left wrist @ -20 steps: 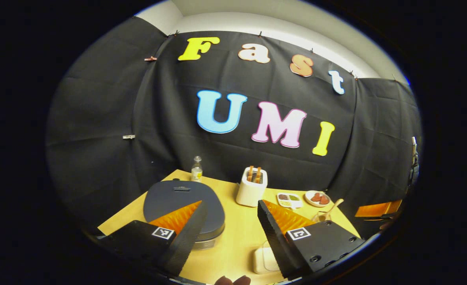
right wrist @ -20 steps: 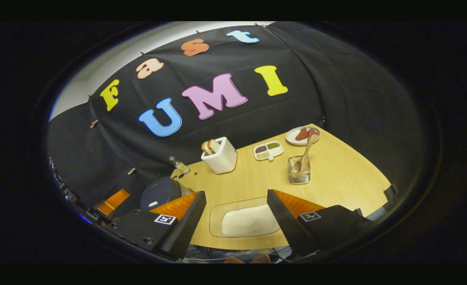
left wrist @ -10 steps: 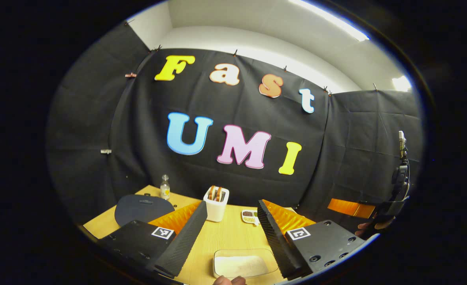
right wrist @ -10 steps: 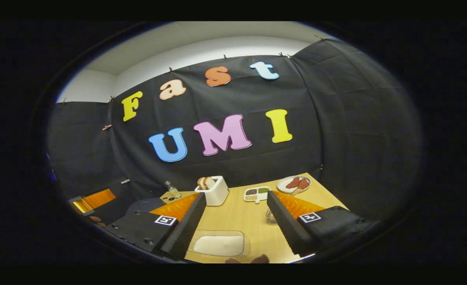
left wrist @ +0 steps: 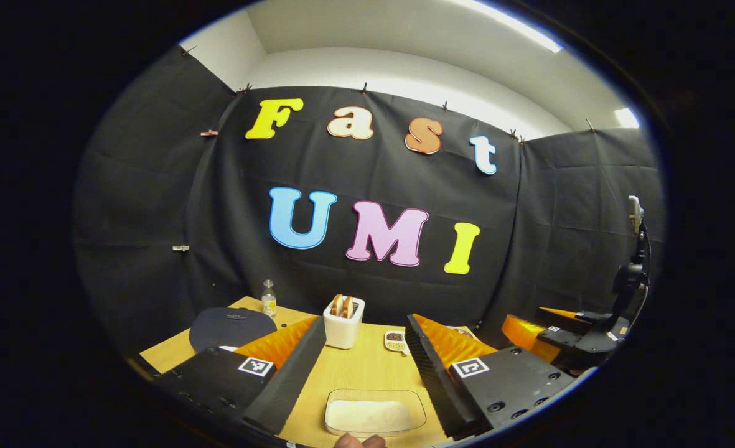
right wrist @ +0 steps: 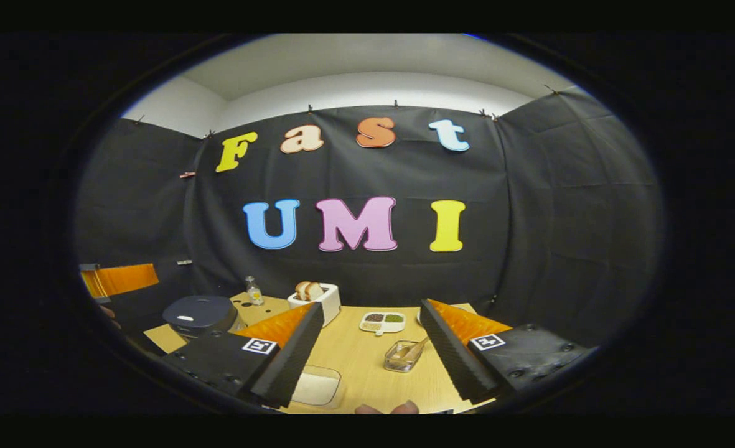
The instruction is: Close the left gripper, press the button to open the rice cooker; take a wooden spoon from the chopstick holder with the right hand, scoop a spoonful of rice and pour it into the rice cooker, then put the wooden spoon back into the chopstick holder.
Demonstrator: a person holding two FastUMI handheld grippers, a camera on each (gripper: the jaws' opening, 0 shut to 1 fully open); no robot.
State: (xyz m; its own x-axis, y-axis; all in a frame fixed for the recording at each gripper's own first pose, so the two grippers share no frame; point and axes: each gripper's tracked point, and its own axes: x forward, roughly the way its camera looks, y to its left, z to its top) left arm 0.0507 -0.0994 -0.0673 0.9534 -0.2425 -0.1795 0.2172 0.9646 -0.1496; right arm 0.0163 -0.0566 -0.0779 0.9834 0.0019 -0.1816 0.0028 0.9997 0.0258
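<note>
Nothing of the task looks done yet. The rice cooker sits lid down at the far left of the table, its button unpressed. The wooden spoon lies in the chopstick holder, with the rice tray near the front edge. The left gripper and right gripper both hang above the table, fingers spread and grasping nothing.

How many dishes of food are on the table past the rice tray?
2 clearly seen: a toast holder behind the left finger, and a divided dish between the fingers. A plate edge peeks from behind the right finger, so a third is partly hidden.
</note>
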